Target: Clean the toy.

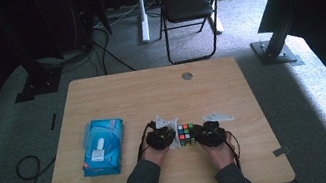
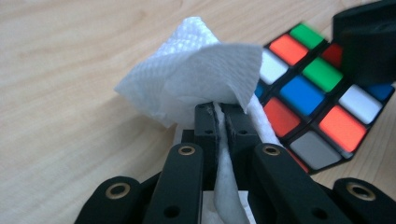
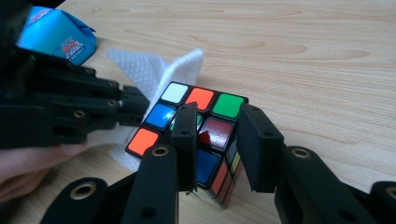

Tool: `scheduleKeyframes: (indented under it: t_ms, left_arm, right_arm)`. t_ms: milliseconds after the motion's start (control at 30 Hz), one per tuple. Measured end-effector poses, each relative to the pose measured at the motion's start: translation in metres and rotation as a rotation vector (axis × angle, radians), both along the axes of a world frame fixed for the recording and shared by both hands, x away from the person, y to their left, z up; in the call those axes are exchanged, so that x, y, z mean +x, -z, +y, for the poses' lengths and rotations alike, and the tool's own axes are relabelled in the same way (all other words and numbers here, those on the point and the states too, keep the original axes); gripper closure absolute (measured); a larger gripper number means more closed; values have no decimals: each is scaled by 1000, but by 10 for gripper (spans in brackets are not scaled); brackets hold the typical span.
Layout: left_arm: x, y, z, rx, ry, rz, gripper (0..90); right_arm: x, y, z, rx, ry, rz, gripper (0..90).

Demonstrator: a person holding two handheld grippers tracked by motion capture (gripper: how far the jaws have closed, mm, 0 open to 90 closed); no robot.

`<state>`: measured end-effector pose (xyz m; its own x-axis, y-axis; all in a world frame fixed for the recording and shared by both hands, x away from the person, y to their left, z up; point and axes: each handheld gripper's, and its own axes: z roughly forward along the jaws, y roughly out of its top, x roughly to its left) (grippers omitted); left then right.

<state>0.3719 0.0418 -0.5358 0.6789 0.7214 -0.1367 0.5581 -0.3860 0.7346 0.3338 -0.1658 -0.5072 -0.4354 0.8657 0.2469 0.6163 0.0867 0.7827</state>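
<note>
A Rubik's cube (image 1: 186, 134) sits on the wooden table (image 1: 151, 93), between my two grippers. My left gripper (image 2: 218, 105) is shut on a crumpled white tissue (image 2: 196, 65), held right against the cube's (image 2: 303, 93) left side. From the right, my right gripper (image 3: 218, 109) has its jaws narrowly apart, clamped over the near corner of the cube (image 3: 201, 98). Its left jaw lies across the top face. The tissue (image 3: 149, 70) and the left gripper (image 3: 135, 105) show behind the cube there. In the high view the left gripper (image 1: 161, 137) and right gripper (image 1: 209, 134) flank the cube.
A blue tissue pack (image 1: 103, 146) lies on the left part of the table. A round cable hole (image 1: 187, 75) is near the far edge. A folding chair (image 1: 188, 3) and stand legs are on the floor beyond the table.
</note>
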Motion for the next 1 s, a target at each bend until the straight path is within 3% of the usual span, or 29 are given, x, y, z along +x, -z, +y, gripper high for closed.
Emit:
scheduleKeyframes:
  t_ms: [33, 133, 400, 1000]
  left_arm:
    - [-2, 6, -1, 22, 4, 3, 864]
    - [-3, 6, -3, 38, 5, -5, 864]
    - [-3, 4, -3, 55, 13, -4, 861]
    - [-7, -11, 1, 10, 21, -32, 860]
  right_arm:
    - [0, 0, 0, 0, 1, -1, 691]
    - [0, 0, 0, 0, 2, -2, 691]
    - [-1, 1, 0, 5, 6, -5, 692]
    - [-1, 1, 0, 7, 5, -6, 691]
